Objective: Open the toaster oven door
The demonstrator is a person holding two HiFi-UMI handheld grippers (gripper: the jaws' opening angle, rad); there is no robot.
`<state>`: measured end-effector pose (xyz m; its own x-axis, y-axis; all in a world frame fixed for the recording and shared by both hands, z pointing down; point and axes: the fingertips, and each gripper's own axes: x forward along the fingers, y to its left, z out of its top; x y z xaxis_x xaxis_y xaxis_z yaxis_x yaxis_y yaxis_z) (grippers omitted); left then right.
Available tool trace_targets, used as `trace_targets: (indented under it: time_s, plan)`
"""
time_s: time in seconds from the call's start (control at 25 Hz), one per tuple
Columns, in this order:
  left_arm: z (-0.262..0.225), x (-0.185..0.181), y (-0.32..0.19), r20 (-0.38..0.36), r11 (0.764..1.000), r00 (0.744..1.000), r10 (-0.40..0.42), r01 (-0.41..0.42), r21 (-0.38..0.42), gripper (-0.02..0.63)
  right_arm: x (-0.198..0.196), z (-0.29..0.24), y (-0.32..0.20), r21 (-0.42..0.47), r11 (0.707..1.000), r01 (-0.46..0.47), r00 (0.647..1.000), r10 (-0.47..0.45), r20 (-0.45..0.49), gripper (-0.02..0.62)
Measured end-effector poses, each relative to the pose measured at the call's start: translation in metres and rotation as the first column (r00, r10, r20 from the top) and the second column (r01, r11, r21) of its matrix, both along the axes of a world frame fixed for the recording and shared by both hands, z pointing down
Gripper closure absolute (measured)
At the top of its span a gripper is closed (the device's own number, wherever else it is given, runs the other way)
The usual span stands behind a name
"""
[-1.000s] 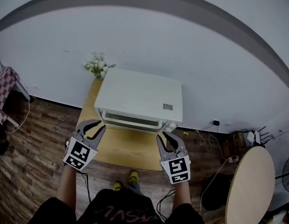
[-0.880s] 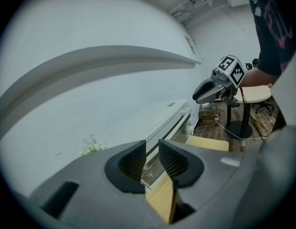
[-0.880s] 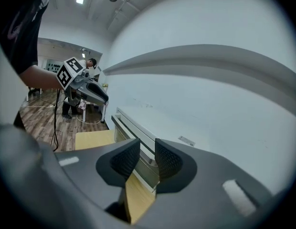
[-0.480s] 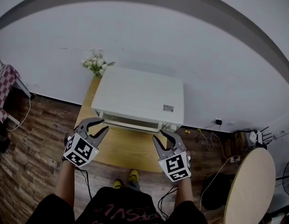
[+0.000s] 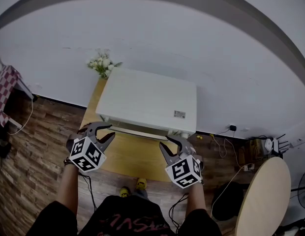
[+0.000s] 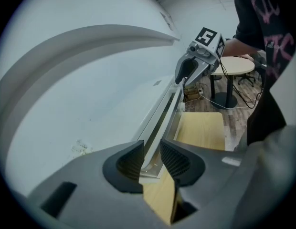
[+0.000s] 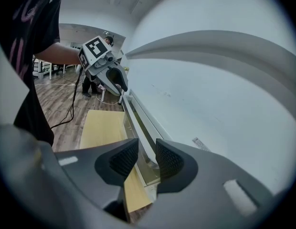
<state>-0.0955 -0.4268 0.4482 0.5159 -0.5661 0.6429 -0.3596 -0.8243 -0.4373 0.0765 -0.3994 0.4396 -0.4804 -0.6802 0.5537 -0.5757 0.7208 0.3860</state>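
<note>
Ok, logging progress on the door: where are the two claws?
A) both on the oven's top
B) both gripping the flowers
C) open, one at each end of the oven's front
C: left claw and right claw stand open at opposite ends of the toaster oven front.

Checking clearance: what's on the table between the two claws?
Only bare wooden tabletop before the toaster oven, per the head view. The left claw and right claw have just been opening, the oven's front edge showing between their jaws.

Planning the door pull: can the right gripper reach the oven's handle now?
Probably yes: the right gripper, jaws just opened, lines up with the handle end, seen ungripped in their gap; nothing blocks it.
</note>
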Motion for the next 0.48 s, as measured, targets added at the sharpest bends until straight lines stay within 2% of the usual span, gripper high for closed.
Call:
trace_targets:
  time_s: [0.48]
  plan:
    - [0.02,0.008,-0.01,0.064,0.996,0.996,0.069,-0.064,-0.068,0.491,-0.009,0.018,-0.013,-0.047,0.996,0.074,0.99,-0.079,-0.116,0.468]
